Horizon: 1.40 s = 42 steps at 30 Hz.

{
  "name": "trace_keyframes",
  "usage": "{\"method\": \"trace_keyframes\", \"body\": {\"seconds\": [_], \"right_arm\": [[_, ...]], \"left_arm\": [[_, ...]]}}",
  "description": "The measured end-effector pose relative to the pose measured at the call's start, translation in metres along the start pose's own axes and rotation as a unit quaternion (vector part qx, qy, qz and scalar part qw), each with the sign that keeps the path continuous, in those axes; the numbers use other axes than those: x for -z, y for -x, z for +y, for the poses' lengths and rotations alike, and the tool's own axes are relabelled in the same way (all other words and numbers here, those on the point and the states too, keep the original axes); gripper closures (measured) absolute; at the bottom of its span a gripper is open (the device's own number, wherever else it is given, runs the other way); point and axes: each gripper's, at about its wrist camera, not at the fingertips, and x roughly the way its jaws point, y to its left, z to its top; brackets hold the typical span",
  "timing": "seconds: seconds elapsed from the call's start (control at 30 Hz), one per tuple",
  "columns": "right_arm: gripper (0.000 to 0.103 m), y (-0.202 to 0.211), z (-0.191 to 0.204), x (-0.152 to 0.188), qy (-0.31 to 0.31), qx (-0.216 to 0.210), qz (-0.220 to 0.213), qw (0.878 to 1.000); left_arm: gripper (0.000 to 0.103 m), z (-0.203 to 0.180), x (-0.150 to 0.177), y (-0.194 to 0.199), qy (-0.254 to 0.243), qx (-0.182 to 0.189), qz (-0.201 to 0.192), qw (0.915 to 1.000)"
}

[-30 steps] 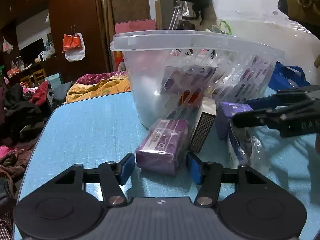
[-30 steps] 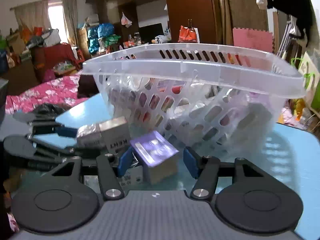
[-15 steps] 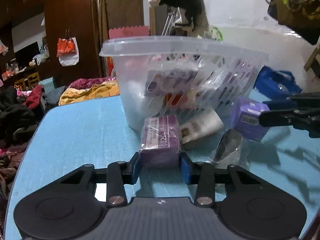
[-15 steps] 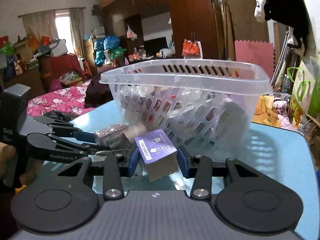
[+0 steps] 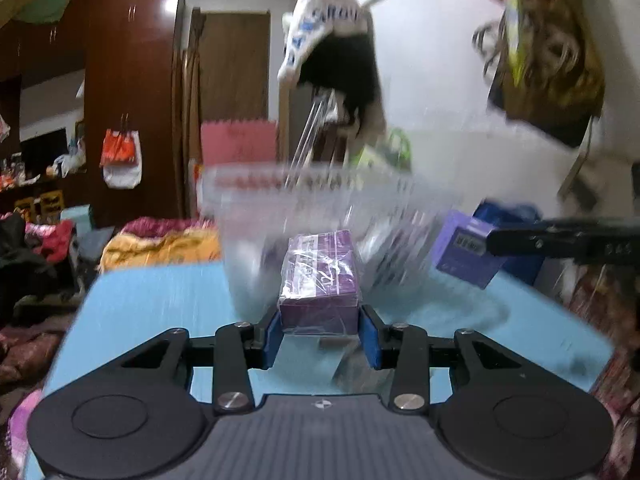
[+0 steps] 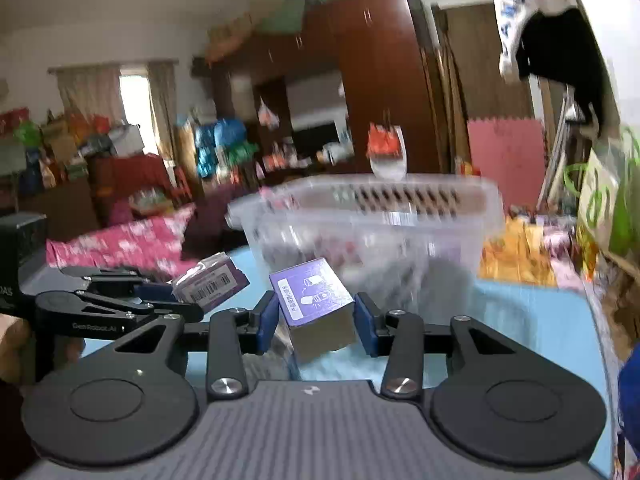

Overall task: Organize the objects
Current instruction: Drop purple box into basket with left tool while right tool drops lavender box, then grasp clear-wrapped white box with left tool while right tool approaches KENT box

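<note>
My left gripper [image 5: 319, 334] is shut on a plastic-wrapped purple pack [image 5: 319, 282] and holds it above the blue table [image 5: 152, 304], in front of the clear plastic basket [image 5: 312, 196]. My right gripper [image 6: 315, 323] is shut on a small purple box [image 6: 314, 300], lifted and tilted, before the same basket [image 6: 372, 208]. The left gripper with its pack [image 6: 210, 284] shows at the left of the right wrist view. The right gripper's box [image 5: 466, 248] shows at the right of the left wrist view. The basket holds several blurred items.
A shiny wrapped item [image 5: 356, 364] lies on the table just under my left gripper. Beyond the table are piled clothes and bedding [image 5: 156, 244], a dark wardrobe [image 5: 132, 100], hanging bags [image 5: 548, 52] and a pink foam mat [image 6: 506, 152].
Both grippers closed on their purple items and lifted them off the table. They have risen and pulled back, so the basket now looks smaller and lower.
</note>
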Motion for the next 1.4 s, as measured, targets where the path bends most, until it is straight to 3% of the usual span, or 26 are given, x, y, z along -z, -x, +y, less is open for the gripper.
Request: {"method": "trace_keyframes", "body": {"seconds": [0.17,0.3,0.4,0.43,0.47,0.5,0.57,0.63,0.7,0.77,0.87,1.0,1.13,1.27,1.4], "right_arm": [[0.058,-0.018,0.001,-0.048,0.014,0.023,-0.027,0.999],[0.058,-0.052,-0.009,-0.076,0.008,0.044,-0.023,0.999],[0.057,-0.081,-0.017,-0.084,0.018,0.074,-0.011,0.997],[0.055,-0.091,-0.019,-0.084,0.024,0.082,-0.004,0.996],[0.054,-0.099,-0.021,-0.082,0.029,0.093,0.008,0.995],[0.052,-0.105,-0.022,-0.08,0.036,0.107,0.017,0.994],[0.047,-0.103,-0.02,-0.073,0.044,0.121,0.015,0.992],[0.027,-0.084,-0.02,-0.065,0.026,0.107,-0.003,0.994],[0.01,-0.06,-0.017,-0.056,0.012,0.093,-0.029,0.995],[0.002,-0.036,-0.013,-0.046,0.011,0.091,-0.048,0.995],[0.0,-0.021,-0.011,-0.029,0.012,0.091,-0.043,0.995],[0.0,-0.031,-0.017,-0.015,0.008,0.1,-0.008,0.995],[0.0,-0.04,-0.019,-0.009,0.001,0.096,0.007,0.995],[0.0,-0.045,-0.016,0.002,-0.01,0.08,0.018,0.997],[0.0,-0.062,0.001,0.016,0.005,0.07,0.041,0.997]], "left_arm": [[0.058,-0.007,-0.06,-0.014,0.011,0.014,-0.027,0.9995],[0.058,-0.014,-0.095,-0.062,0.017,0.0,-0.002,0.9999],[0.057,-0.016,-0.107,-0.099,0.023,-0.032,0.019,0.999],[0.053,-0.016,-0.109,-0.109,0.024,-0.041,0.024,0.9986],[0.036,-0.016,-0.11,-0.118,0.02,-0.052,0.032,0.9979],[0.033,-0.014,-0.11,-0.122,0.022,-0.067,0.039,0.9967],[0.033,-0.012,-0.103,-0.112,0.034,-0.084,0.021,0.9957],[0.029,-0.011,-0.089,-0.086,0.043,-0.064,-0.006,0.997],[0.014,-0.015,-0.07,-0.059,0.049,-0.058,-0.02,0.9969],[0.012,-0.024,-0.048,-0.042,0.032,-0.059,-0.01,0.9977],[0.012,-0.041,-0.017,-0.041,0.015,-0.049,0.029,0.9983],[0.012,-0.068,0.004,-0.056,-0.005,-0.031,0.063,0.9975],[0.015,-0.091,0.022,-0.078,-0.049,-0.075,0.094,0.9915],[0.023,-0.09,0.028,-0.078,-0.057,-0.105,0.091,0.9886],[0.026,-0.066,0.03,-0.057,-0.017,-0.093,0.06,0.9937]]}}
